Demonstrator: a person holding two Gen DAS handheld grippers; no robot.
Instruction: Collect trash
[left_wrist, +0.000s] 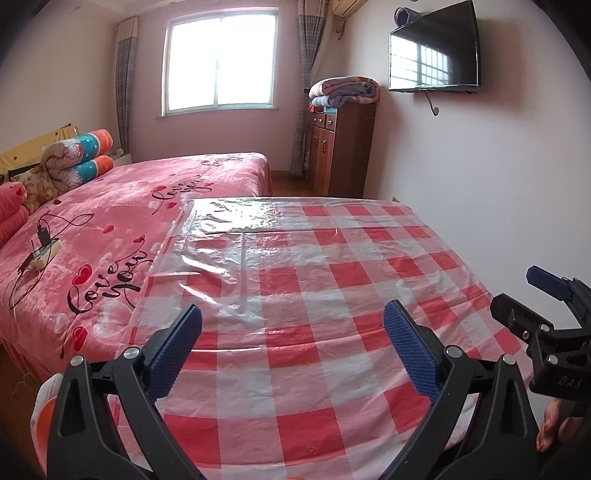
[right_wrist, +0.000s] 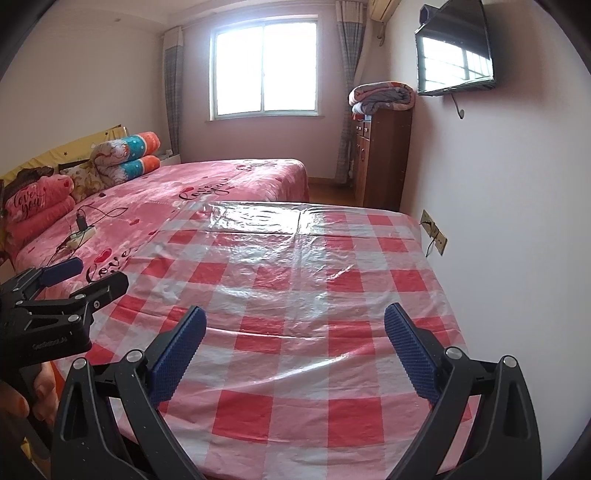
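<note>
My left gripper (left_wrist: 292, 314) is open over the near part of a table covered with a red-and-white checked plastic cloth (left_wrist: 332, 258), and nothing lies between its blue pads. My right gripper (right_wrist: 295, 314) is open too, over the same cloth (right_wrist: 295, 266), with an empty gap. Each gripper shows in the other's view: the right gripper (left_wrist: 517, 290) at the right edge, the left gripper (right_wrist: 96, 275) at the left edge, both held by a hand. No loose item shows on the cloth. An orange-and-white thing (left_wrist: 46, 402) peeks out low on the left, mostly hidden.
A bed with a pink cover (left_wrist: 129, 221) stands along the table's left side, with a power strip and charger (left_wrist: 42, 247) on it. The white wall (right_wrist: 517, 221) with a socket (right_wrist: 434, 232) borders the table's right. A wooden cabinet (left_wrist: 340, 147) stands beyond, under a wall TV (left_wrist: 434, 51).
</note>
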